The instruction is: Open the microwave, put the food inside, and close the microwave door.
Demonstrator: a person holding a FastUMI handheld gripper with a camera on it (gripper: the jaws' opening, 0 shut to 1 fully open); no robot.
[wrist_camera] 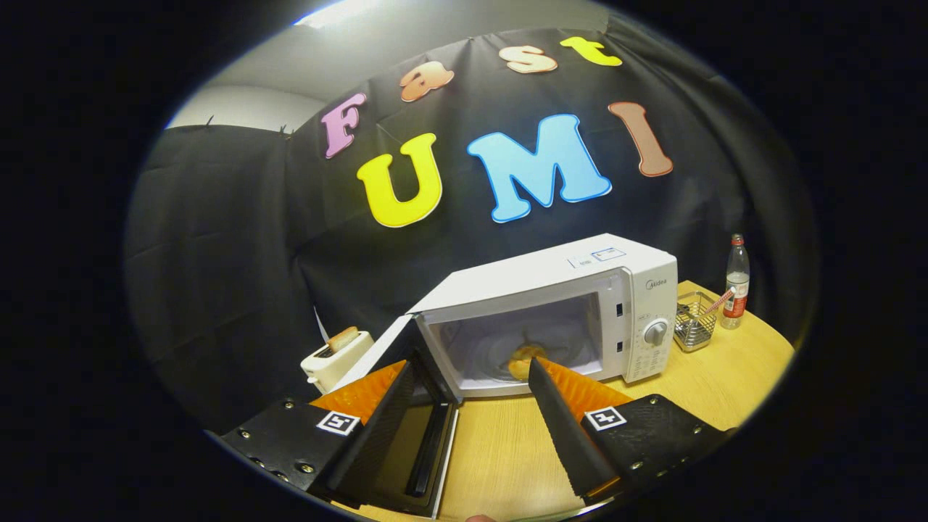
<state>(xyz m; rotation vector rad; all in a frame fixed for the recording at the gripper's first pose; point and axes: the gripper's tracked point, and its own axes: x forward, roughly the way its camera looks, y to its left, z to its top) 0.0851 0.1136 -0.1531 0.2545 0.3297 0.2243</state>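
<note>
A white microwave (580,290) stands on the wooden table (725,384) with its door (406,428) swung wide open to the left. A yellowish piece of food (523,359) lies inside the cavity on the turntable. My gripper (471,380) is open, with nothing between its fingers. It hovers in front of the cavity, and the left finger (384,413) overlaps the open door while the right finger (554,406) points at the food. Whether the left finger touches the door I cannot tell.
A white toaster (335,359) with a slice of bread in it stands left of the microwave. Right of the microwave are a small wire basket (694,322) and a clear bottle with a red label (736,283). The table edge curves away at the right.
</note>
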